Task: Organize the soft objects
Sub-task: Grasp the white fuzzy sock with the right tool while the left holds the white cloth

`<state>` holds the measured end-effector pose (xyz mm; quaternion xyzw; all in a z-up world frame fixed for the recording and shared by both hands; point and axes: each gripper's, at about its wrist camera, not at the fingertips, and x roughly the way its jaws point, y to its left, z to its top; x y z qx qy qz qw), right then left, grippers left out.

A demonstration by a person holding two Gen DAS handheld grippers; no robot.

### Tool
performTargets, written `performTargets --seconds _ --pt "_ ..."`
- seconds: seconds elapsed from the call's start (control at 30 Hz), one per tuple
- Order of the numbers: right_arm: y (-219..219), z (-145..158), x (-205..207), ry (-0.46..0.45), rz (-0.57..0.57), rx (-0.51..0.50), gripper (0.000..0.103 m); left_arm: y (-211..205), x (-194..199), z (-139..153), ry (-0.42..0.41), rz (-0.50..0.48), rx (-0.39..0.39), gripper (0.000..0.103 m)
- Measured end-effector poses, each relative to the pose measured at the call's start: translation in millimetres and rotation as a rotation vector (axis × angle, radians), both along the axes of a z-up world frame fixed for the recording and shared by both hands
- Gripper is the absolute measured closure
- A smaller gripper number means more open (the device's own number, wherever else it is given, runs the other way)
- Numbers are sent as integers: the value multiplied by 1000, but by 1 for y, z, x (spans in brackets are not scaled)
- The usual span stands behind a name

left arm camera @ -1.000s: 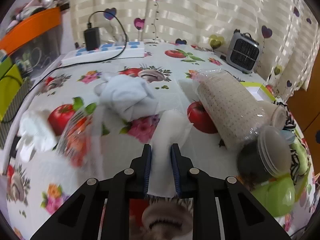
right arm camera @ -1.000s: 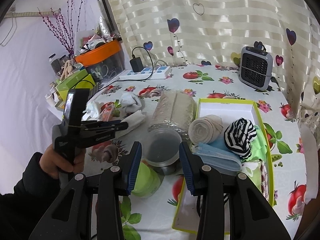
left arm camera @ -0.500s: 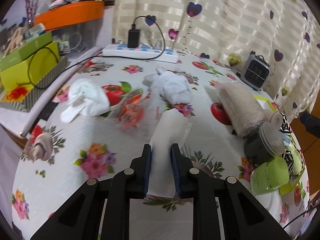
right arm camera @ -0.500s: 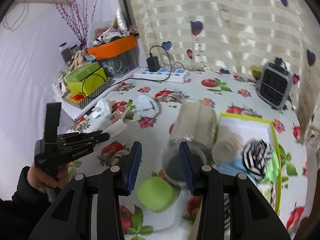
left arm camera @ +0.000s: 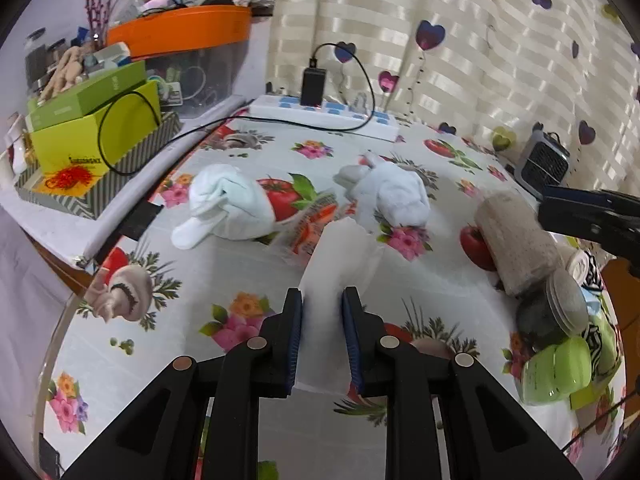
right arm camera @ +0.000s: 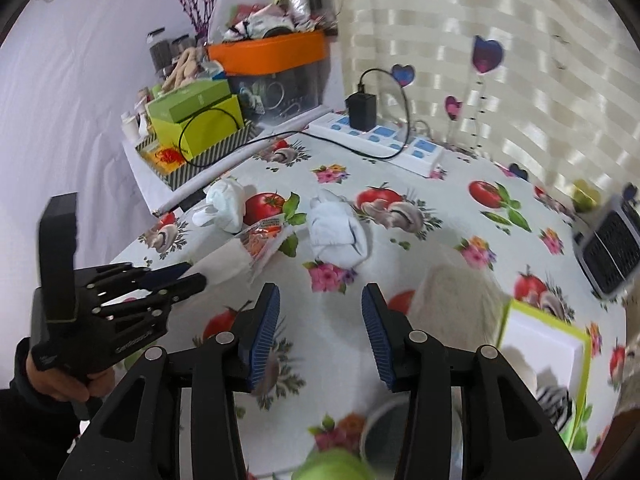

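Note:
My left gripper [left arm camera: 322, 304] is shut on a folded white cloth [left arm camera: 340, 256] and holds it above the flowered tablecloth [left arm camera: 248, 272]. It also shows in the right wrist view [right arm camera: 176, 280] at the left. Two white sock bundles lie beyond it, one at the left [left arm camera: 228, 204] and one in the middle [left arm camera: 396, 192]; both show in the right wrist view [right arm camera: 226, 204] [right arm camera: 340, 232]. My right gripper [right arm camera: 318, 312] is open and empty above the table, and its fingers [left arm camera: 580, 208] reach in from the right of the left wrist view. A yellow-green box [right arm camera: 544, 340] with rolled soft items stands at the right.
A clear packet with orange print [left arm camera: 312, 224] lies between the sock bundles. A beige roll in a plastic tube [left arm camera: 520, 240], a green jar [left arm camera: 560, 372], a power strip [left arm camera: 324, 116], a small heater [left arm camera: 544, 160] and stacked boxes [left arm camera: 96, 132] surround the working area.
My left gripper has drawn back and up with the white cloth in it. My right gripper has swung left, away from the yellow-green box, toward the sock bundles.

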<state>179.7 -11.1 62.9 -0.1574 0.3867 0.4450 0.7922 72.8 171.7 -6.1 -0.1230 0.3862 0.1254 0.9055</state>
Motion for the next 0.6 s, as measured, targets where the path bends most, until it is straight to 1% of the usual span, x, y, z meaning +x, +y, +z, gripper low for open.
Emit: performTargets --seconds 0.17,0.4,0.5,0.6 --pt "26 -9 22 43 37 -39 59 10 0 1 -7 20 -9 83" --pt "70 -21 49 55 103 -145 59 18 5 -4 -4 28 -22 83" --pt "83 -24 58 60 115 -163 58 22 7 -8 1 29 -31 83" --pt "96 -31 68 89 126 -176 57 26 7 -12 6 34 -41 83"
